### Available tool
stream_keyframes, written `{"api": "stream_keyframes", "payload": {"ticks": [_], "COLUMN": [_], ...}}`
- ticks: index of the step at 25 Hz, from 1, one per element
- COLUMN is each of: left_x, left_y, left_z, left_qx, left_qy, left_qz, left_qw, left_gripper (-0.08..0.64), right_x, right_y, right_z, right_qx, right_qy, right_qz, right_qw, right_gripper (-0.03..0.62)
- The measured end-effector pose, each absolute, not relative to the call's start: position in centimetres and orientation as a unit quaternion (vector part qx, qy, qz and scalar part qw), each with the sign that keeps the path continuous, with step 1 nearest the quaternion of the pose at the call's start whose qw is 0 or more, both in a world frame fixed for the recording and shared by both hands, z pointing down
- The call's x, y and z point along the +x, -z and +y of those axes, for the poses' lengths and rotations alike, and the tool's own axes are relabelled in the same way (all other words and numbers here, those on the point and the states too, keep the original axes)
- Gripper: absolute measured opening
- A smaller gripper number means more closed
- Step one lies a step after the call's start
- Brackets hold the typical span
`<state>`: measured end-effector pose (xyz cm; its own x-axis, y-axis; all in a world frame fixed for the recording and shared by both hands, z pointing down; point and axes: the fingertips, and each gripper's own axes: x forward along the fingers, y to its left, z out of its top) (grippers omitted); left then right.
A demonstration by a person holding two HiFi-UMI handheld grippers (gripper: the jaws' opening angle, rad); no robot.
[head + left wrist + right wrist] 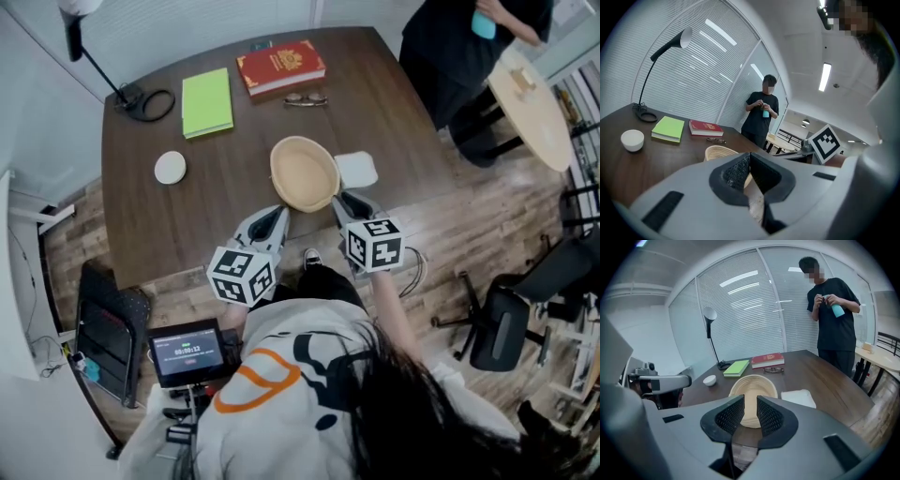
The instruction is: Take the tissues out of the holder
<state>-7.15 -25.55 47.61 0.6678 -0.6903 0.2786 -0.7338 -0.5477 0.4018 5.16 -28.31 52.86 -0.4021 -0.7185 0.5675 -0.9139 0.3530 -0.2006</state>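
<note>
The tissues (356, 170) lie on the table (187, 220) just beside the woven holder (278, 171), with the left gripper (272, 219) closed on nothing and the right gripper (353, 202) narrowly parted, holding nothing.

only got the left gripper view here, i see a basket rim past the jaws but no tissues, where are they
Observer: A white stack of tissues lies flat on the table, close beside the basket, on its right.
Operator: anything inside the basket
Observer: No. From the head view its inside looks bare.
Operator: is the right gripper holding something
Observer: No. The right gripper has its jaws apart with nothing between them, and it points at the basket.
</note>
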Motion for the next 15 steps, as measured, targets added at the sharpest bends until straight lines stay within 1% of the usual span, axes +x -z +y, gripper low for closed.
{"api": "stream_keyframes", "payload": {"ticks": [8,15], "left_x": [-7.7,-6.9], "left_y": [-49.1,-50.0], "left_z": [-20.5,-16.7], "left_qx": [0.89,0.895], "left_qy": [-0.045,-0.048], "left_qz": [-0.366,-0.339], "left_qw": [0.27,0.285], "left_gripper": [0.0,0.0], "right_x": [2.4,1.4], "right_y": [-52.7,-53.5], "right_z": [-21.6,-17.1], "right_qx": [0.517,0.515], "right_qy": [-0.261,-0.273], "right_qz": [-0.793,-0.789], "right_qw": [0.187,0.196], "right_gripper": [0.089,0.07]}}
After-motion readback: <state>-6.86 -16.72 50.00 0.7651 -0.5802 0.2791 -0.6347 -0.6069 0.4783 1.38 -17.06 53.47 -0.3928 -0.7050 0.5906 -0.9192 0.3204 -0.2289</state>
